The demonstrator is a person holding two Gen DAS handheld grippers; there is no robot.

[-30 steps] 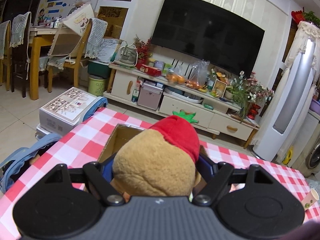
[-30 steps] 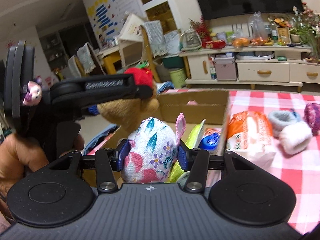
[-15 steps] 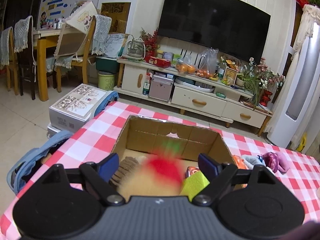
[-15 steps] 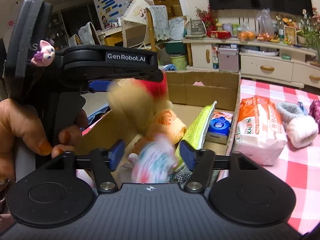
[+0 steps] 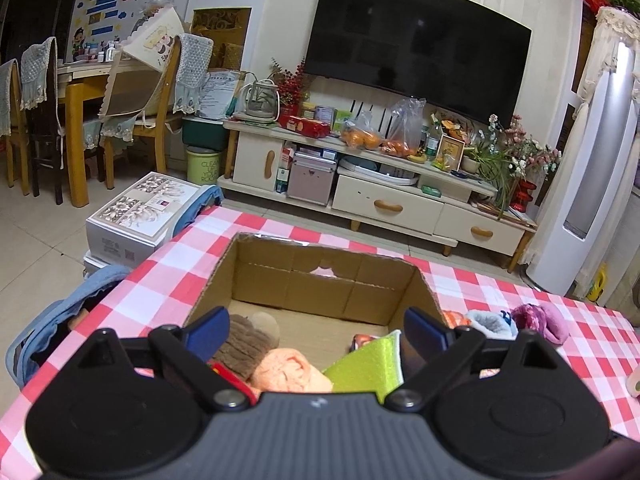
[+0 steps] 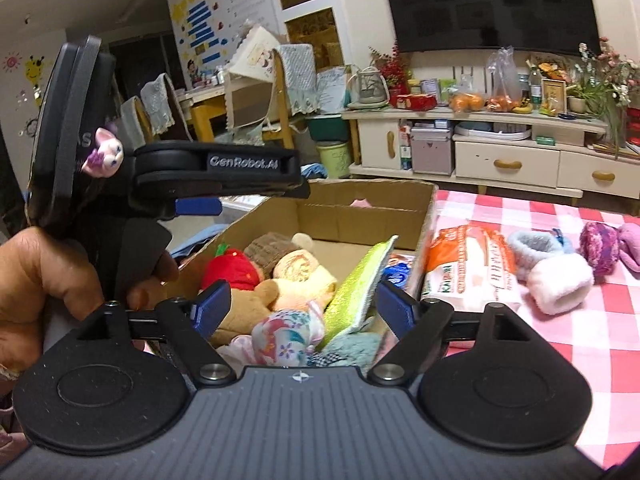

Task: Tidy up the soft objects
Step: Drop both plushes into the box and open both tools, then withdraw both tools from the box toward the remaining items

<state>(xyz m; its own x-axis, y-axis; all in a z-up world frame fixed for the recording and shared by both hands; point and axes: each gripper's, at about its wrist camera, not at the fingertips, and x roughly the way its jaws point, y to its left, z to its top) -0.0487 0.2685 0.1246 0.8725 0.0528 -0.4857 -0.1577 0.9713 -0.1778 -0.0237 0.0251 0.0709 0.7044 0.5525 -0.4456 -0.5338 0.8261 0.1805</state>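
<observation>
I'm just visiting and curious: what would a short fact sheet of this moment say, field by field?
left hand-held gripper: open, holds nothing, above box
right hand-held gripper: open, holds nothing, above box
cardboard box: on checked tablecloth
in box: strawberry plush, floral pouch, green sponge
outside box: tissue pack, white cuff, purple knit

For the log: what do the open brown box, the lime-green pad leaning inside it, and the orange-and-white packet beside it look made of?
Open brown box: corrugated cardboard, matte, with ragged cut edges and fold creases. Lime-green pad: apparently sponge or microfibre cloth, fuzzy face with a pale stitched edge. Orange-and-white packet: glossy thin plastic film, wrinkled and reflective; its contents are probably soft tissue, though I can't confirm that.
</observation>
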